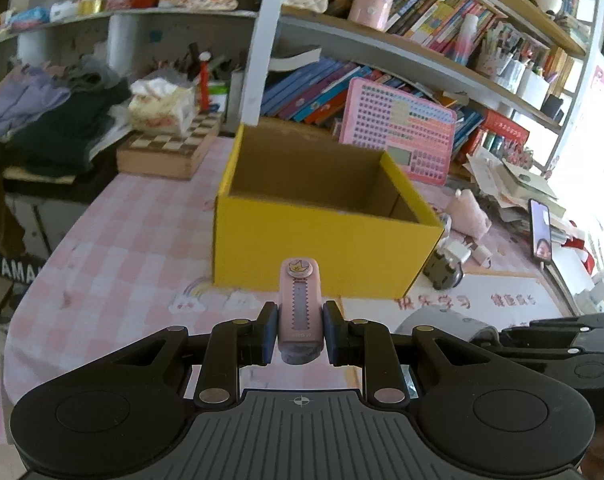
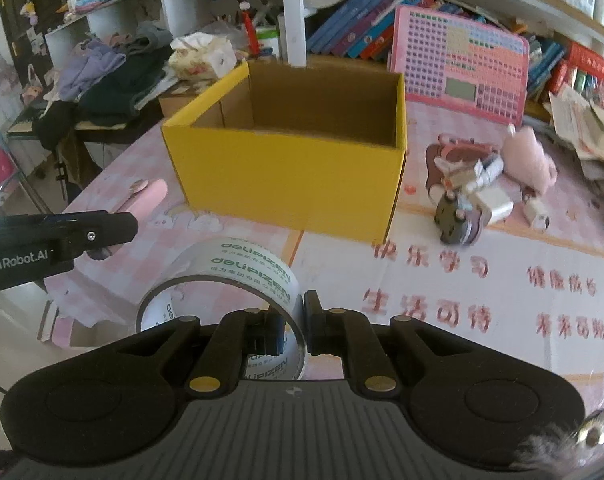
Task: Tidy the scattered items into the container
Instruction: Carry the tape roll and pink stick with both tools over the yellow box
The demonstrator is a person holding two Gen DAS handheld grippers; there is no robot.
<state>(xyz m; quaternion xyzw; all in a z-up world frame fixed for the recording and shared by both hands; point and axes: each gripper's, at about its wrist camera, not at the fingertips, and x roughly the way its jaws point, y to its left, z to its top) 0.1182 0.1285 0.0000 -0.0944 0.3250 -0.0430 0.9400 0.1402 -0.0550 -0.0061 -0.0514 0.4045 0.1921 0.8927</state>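
Note:
An open yellow cardboard box point(image 1: 322, 248) stands on the pink checked table; it also shows in the right wrist view point(image 2: 286, 176), and its inside looks bare. My left gripper point(image 1: 300, 332) is shut on a pink utility knife point(image 1: 299, 304) held just in front of the box. It shows from the side in the right wrist view, with the knife point(image 2: 148, 200) sticking out. My right gripper point(image 2: 302, 320) is shut on the wall of a clear tape roll point(image 2: 230, 276), held near the table in front of the box.
Right of the box lie a pink plush toy point(image 2: 530, 160), white chargers point(image 2: 490, 204), a small grey toy point(image 2: 456, 220) and a brown card. A phone point(image 1: 541, 232) stands at the right. A pink keyboard toy point(image 2: 462, 64), books, a chessboard point(image 1: 170, 148) and clothes crowd the back.

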